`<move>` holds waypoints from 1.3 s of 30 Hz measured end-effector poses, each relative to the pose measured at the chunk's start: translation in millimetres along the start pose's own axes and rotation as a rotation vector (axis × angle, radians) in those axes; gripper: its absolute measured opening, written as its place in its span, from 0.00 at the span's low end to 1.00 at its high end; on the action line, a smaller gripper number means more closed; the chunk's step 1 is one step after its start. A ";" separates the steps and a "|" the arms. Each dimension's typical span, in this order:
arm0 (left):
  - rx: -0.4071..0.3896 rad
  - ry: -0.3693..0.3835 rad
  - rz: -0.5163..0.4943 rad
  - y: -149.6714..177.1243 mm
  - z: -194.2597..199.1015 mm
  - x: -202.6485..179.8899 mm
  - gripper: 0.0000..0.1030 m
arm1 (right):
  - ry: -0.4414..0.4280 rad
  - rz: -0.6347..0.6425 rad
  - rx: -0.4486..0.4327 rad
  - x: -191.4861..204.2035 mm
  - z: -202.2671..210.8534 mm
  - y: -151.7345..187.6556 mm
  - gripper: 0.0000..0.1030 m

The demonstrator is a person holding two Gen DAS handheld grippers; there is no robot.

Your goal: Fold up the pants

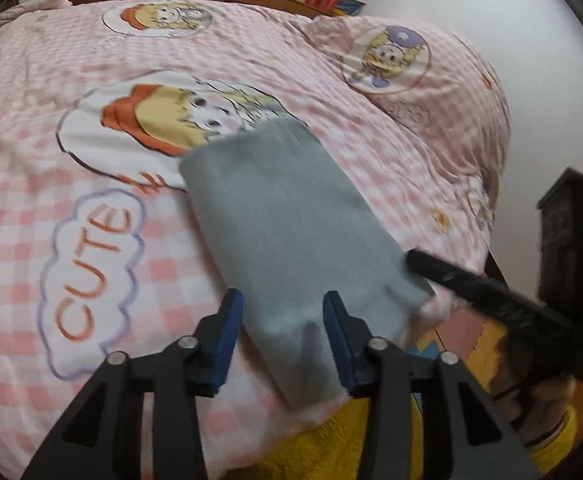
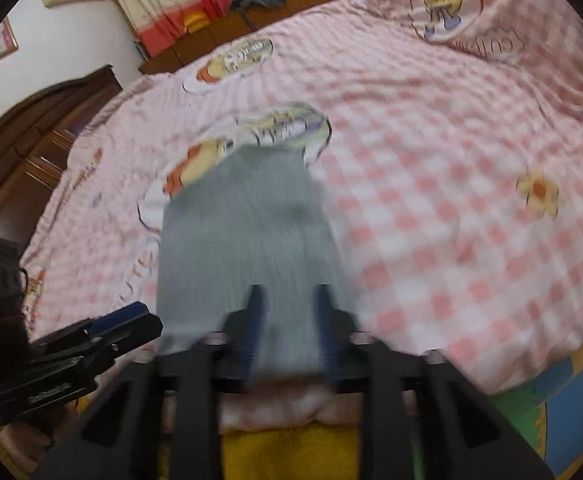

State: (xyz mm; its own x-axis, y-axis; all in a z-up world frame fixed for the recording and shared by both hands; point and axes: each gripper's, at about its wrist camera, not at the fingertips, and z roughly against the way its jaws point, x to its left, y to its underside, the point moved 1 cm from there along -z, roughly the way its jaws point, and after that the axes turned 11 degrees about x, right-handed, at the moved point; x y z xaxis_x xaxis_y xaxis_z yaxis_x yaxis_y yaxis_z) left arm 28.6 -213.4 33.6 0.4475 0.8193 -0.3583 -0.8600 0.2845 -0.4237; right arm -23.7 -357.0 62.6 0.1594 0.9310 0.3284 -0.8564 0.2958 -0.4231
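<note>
We see the grey pants [image 1: 291,232] folded into a long strip on the bed [image 1: 91,240], near end at its edge, long axis running away from us. Our left gripper [image 1: 283,340] straddles that end's left corner, our right gripper [image 2: 289,328] its right side, equally near. Both point steeply down, fingers [image 1: 339,344] parted and gripping nothing.

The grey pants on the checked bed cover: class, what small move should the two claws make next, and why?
Probably draw both claws back and up, clear of the cloth. The grey pants already lie as a narrow folded strip on the bed cover. The left claw and right claw both stand open over its near end, pads not pressing on it, so nothing seems left to hold.
</note>
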 end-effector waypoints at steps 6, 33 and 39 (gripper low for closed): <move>0.027 -0.005 0.092 -12.9 -13.6 17.6 0.47 | -0.052 -0.057 0.069 -21.4 -31.2 -25.5 0.58; -0.046 0.074 0.038 -37.3 -0.7 -6.3 0.28 | -0.226 -0.129 -0.055 3.1 -35.0 -3.4 0.35; -0.072 0.069 0.057 -34.7 41.8 15.1 0.28 | -0.248 -0.060 -0.080 46.5 -17.8 -7.5 0.35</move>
State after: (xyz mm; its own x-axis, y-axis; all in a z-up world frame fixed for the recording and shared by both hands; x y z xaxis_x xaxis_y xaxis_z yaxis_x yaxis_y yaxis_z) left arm 54.9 -190.0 77.6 0.4168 0.7959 -0.4391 -0.8657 0.2004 -0.4586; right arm -1.2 -312.1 66.0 0.0752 0.8334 0.5475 -0.8061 0.3740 -0.4586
